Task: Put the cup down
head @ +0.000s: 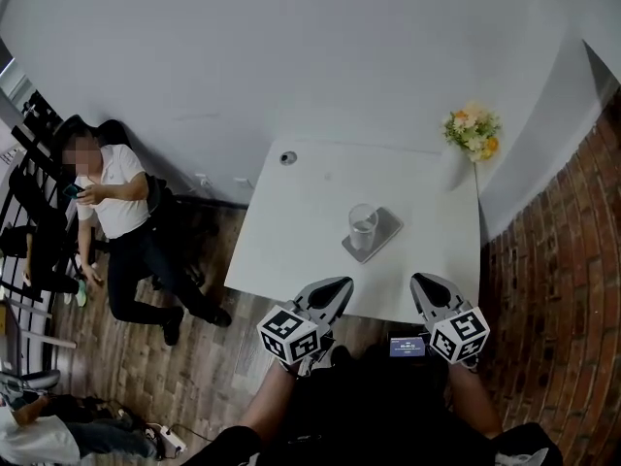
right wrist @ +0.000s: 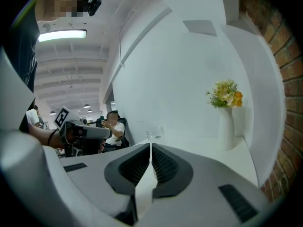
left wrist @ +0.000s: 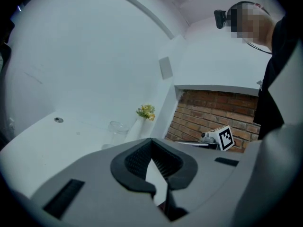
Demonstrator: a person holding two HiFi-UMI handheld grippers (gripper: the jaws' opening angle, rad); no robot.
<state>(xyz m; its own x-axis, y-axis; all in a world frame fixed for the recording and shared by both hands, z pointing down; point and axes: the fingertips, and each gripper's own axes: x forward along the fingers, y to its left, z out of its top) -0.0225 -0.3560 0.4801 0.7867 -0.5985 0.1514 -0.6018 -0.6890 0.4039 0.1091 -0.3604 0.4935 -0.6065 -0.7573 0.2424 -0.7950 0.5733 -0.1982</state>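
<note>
A clear glass cup (head: 364, 225) stands upright on a grey square coaster (head: 384, 235) near the middle of the white table (head: 291, 231). My left gripper (head: 340, 286) hovers at the table's near edge, short of the cup, shut with nothing in it. To its right, my right gripper (head: 420, 282) is also shut and empty, and apart from the cup. In the left gripper view the cup (left wrist: 117, 129) is beyond the closed jaws (left wrist: 151, 142). In the right gripper view the cup (right wrist: 155, 133) stands just past the closed jaws (right wrist: 150, 148).
A white vase of flowers (head: 472, 136) stands at the table's far right corner by the brick wall (head: 563, 260). A small round fitting (head: 287, 157) sits in the far left of the tabletop. A person (head: 121, 212) sits on a chair to the left, on the wooden floor.
</note>
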